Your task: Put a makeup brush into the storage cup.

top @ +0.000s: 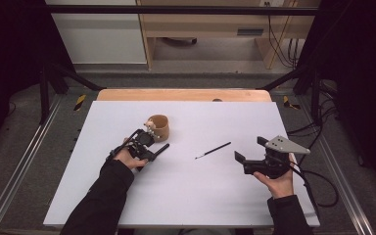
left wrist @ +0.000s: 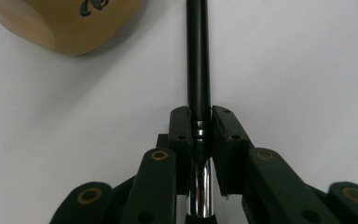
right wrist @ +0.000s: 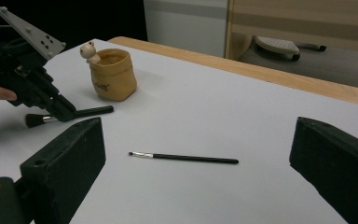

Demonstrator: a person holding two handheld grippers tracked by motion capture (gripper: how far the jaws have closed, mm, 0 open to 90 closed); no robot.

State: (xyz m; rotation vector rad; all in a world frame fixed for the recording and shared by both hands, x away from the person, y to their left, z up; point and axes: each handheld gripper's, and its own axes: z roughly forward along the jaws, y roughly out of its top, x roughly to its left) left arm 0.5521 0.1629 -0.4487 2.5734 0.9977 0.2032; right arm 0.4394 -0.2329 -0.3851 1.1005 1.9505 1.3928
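The left gripper (left wrist: 200, 128) has its jaws clamped on a thick brush (left wrist: 198, 70) at the ferrule, low over the table (top: 186, 196) near its left edge, just beside the tan cup (top: 158, 128). The right gripper (right wrist: 196, 158) hangs with jaws wide apart and empty, near the right edge, facing a thin brush (right wrist: 184, 157) lying mid-table. The clamped brush is round and slick, so it may pivot or slide when lifted. Its long handle could also knock the light cup over.
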